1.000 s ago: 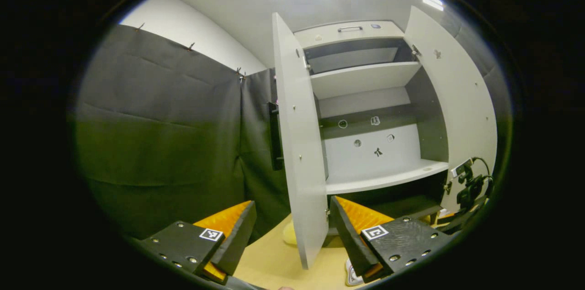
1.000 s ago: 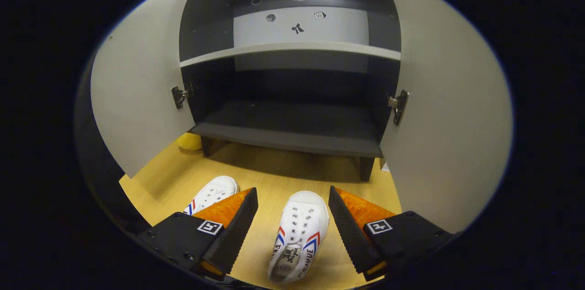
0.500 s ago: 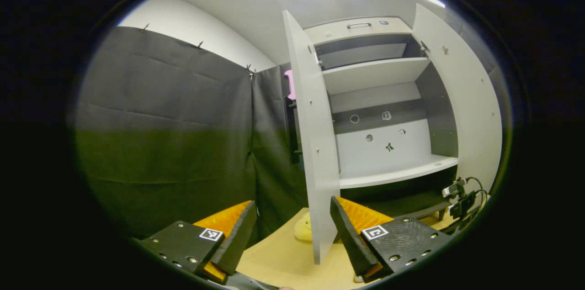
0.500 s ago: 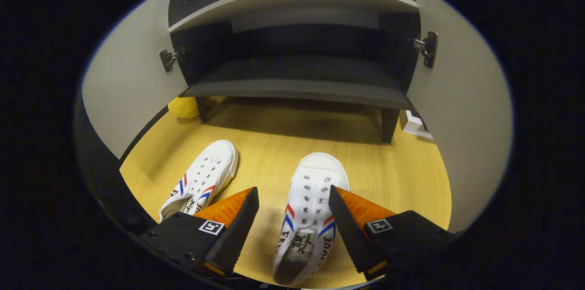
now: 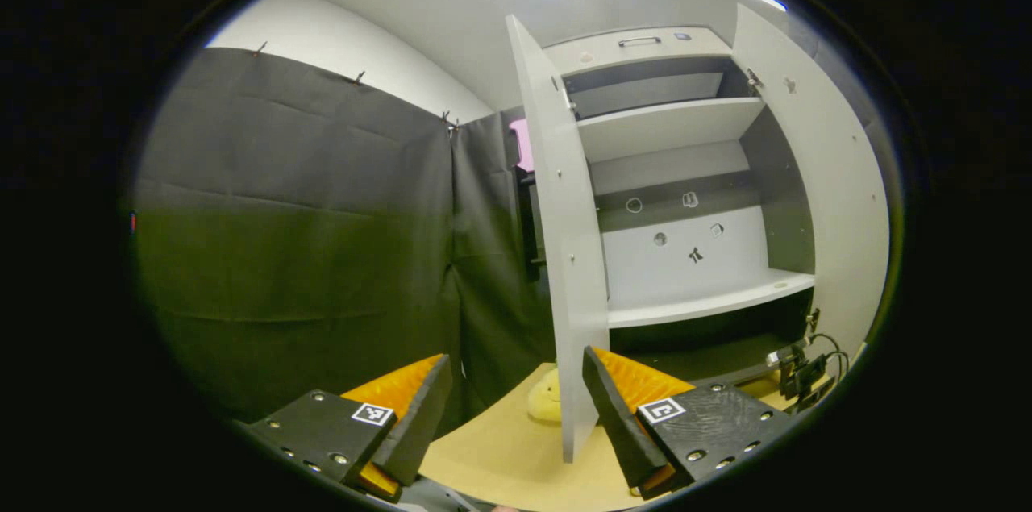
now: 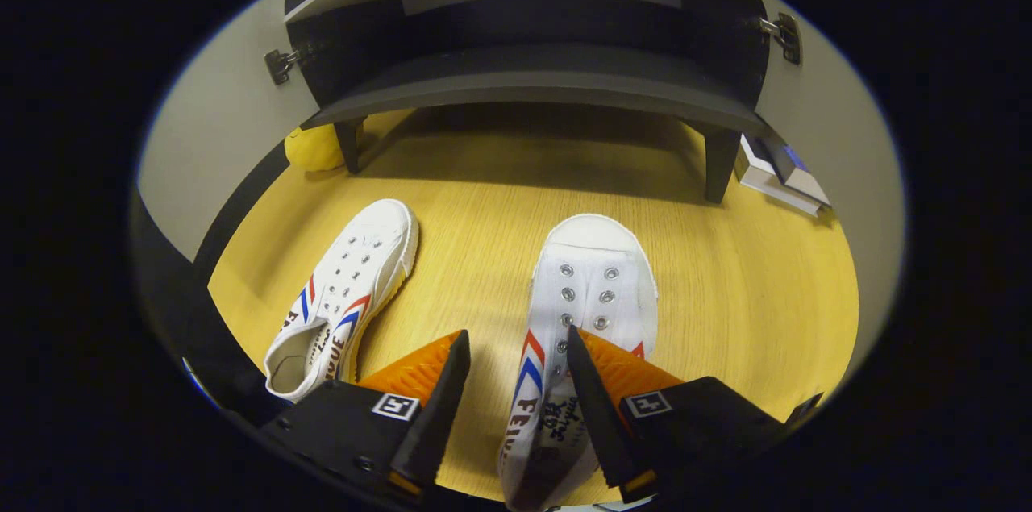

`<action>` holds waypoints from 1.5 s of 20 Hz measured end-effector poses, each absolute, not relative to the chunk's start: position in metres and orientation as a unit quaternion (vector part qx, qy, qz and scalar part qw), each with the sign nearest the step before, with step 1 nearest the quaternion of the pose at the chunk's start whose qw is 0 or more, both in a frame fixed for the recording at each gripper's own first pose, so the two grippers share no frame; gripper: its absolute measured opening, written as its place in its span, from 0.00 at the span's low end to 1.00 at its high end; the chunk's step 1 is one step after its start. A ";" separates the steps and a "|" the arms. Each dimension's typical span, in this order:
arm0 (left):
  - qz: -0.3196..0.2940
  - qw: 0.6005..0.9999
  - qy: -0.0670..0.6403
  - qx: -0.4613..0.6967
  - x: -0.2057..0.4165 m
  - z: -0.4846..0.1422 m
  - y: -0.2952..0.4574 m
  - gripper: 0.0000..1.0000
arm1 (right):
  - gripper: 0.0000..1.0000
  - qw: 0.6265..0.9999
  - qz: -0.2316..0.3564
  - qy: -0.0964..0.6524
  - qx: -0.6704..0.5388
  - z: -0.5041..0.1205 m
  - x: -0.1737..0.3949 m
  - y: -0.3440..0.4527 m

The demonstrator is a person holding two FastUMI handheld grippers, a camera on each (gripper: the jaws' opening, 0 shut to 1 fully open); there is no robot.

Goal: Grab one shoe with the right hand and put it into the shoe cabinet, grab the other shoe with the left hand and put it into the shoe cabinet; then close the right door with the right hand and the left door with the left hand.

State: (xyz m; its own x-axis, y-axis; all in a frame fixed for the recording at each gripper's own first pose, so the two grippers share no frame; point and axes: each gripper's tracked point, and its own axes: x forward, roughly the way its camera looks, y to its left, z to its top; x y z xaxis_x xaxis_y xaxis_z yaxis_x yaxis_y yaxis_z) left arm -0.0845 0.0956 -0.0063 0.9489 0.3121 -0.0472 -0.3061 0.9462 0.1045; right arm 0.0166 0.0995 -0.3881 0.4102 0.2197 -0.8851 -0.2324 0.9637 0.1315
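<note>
Two white canvas shoes with red and blue stripes lie on the wooden floor in front of the open shoe cabinet [image 6: 532, 81]. In the right gripper view, my right gripper [image 6: 516, 335] is low over the right shoe [image 6: 592, 286]. It is open: one finger stands off the shoe's left side and the other sits over its opening. The left shoe [image 6: 347, 294] lies apart, further left. My left gripper [image 5: 516, 357] is held up, open and holding nothing, facing the cabinet's left door [image 5: 572, 254]. The right gripper [image 5: 798, 371] shows small at the lower right of the left gripper view.
Both cabinet doors stand wide open: the left door [image 6: 218, 117] and the right door [image 6: 838, 117]. A yellow soft thing [image 6: 314, 149] lies by the cabinet's left leg. A flat box [image 6: 778, 169] rests by the right leg. Black cloth [image 5: 306, 238] walls the left side.
My right gripper has come down and forward over the right shoe, and its fingers have narrowed a little. The left gripper view has drifted, so the cabinet sits further right in it.
</note>
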 end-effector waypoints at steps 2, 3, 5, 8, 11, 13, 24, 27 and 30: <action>0.156 0.986 0.031 0.048 -0.084 -0.006 0.095 0.94 | 0.65 0.841 0.117 0.528 -0.010 -0.390 0.020 0.096; 0.156 0.986 0.030 0.048 -0.084 -0.007 0.095 0.94 | 0.61 0.844 0.112 0.525 -0.016 -0.390 0.022 0.092; 0.154 0.987 0.030 0.045 -0.082 -0.007 0.094 0.94 | 0.46 0.848 0.102 0.520 -0.024 -0.393 0.023 0.086; 0.147 0.988 0.028 0.043 -0.080 -0.005 0.090 0.94 | 0.25 0.848 0.102 0.521 -0.010 -0.388 0.022 0.087; 0.139 0.989 0.024 0.043 -0.079 -0.003 0.084 0.94 | 0.09 0.852 0.097 0.515 0.010 -0.385 0.023 0.088; 0.134 0.990 0.024 0.043 -0.079 -0.004 0.081 0.94 | 0.02 0.855 0.097 0.509 0.009 -0.387 0.024 0.086; 0.096 0.995 0.023 0.033 -0.061 -0.009 0.057 0.94 | 0.02 0.888 0.113 0.441 0.059 -0.303 0.033 0.077; 0.082 0.996 0.020 0.030 -0.057 -0.007 0.048 0.94 | 0.02 0.901 0.123 0.412 0.066 -0.270 0.042 0.078; 0.074 0.997 0.019 0.027 -0.052 -0.008 0.044 0.94 | 0.02 0.913 0.131 0.379 0.071 -0.235 0.053 0.081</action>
State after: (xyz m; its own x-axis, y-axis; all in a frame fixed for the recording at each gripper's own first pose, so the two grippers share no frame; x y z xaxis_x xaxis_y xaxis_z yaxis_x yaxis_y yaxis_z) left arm -0.0521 0.0436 -0.0084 0.9885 0.1478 -0.0333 -0.1458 0.9877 0.0569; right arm 0.0525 0.0808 -0.2349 0.6779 0.2934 -0.6741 -0.1861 0.9555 0.2288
